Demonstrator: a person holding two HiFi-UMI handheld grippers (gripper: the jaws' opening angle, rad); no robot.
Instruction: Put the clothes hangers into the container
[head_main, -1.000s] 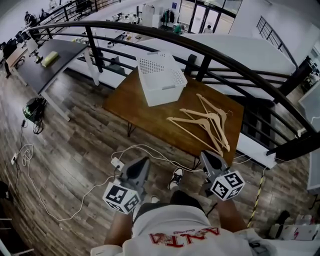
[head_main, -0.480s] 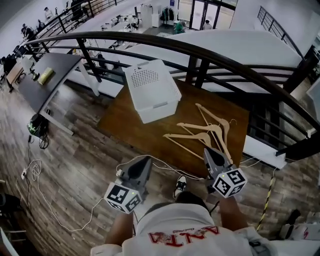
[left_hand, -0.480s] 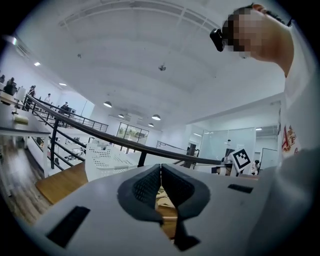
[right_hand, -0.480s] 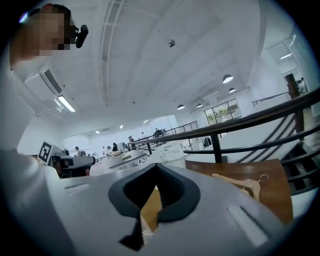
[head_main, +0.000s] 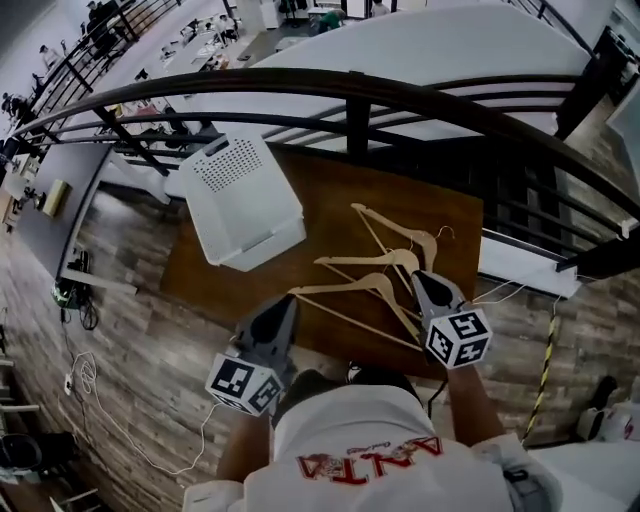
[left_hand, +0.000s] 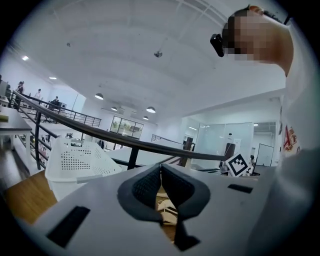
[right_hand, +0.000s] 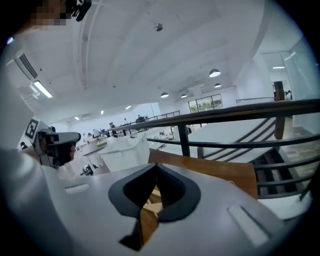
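Three wooden clothes hangers (head_main: 372, 286) lie overlapping on the right half of a brown table (head_main: 330, 190). A white perforated basket (head_main: 240, 198) stands on the table's left part, empty as far as I can see. My left gripper (head_main: 287, 304) is shut and holds nothing, at the table's near edge just left of the nearest hanger. My right gripper (head_main: 419, 279) is shut and empty, its tip over the hangers' right ends. In the left gripper view the basket (left_hand: 75, 162) is ahead to the left. In the right gripper view the basket (right_hand: 125, 150) lies beyond the table (right_hand: 215, 172).
A black curved railing (head_main: 350, 85) runs close behind the table, with a drop to a lower floor beyond. White cables (head_main: 85, 375) trail on the wooden floor at left. A grey desk (head_main: 50, 205) stands far left. The person's torso fills the bottom of the head view.
The person has stepped up to the table. Both grippers moved forward to its near edge, the right one arriving over the hangers. Both stayed shut.
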